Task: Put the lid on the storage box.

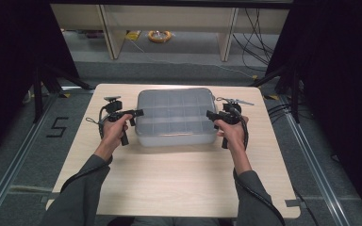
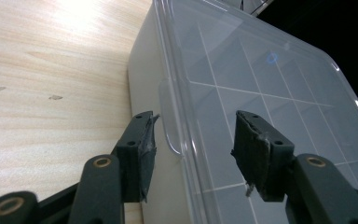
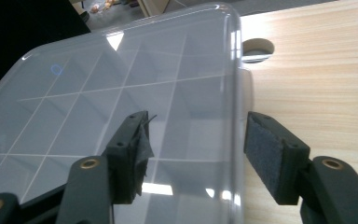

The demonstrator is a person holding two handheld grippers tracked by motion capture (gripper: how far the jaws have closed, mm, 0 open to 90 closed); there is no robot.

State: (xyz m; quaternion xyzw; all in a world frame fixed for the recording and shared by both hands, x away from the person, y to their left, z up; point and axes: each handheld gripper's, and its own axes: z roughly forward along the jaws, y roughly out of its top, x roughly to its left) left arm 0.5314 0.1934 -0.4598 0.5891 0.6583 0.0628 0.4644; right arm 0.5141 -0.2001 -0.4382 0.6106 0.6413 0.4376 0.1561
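Clear plastic box (image 1: 176,117) with its lid still on, centred on the wooden desk (image 1: 179,179), flanked by left gripper (image 1: 139,112) and right gripper (image 1: 209,114), jaws spread astride its two end rims without pinching, lid likely yet to be lifted.

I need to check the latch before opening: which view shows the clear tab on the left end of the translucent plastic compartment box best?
The left gripper view: the clear tab sits close up between the open jaws. The high view shows the whole translucent plastic compartment box, that end small. The right gripper view shows the opposite edge.
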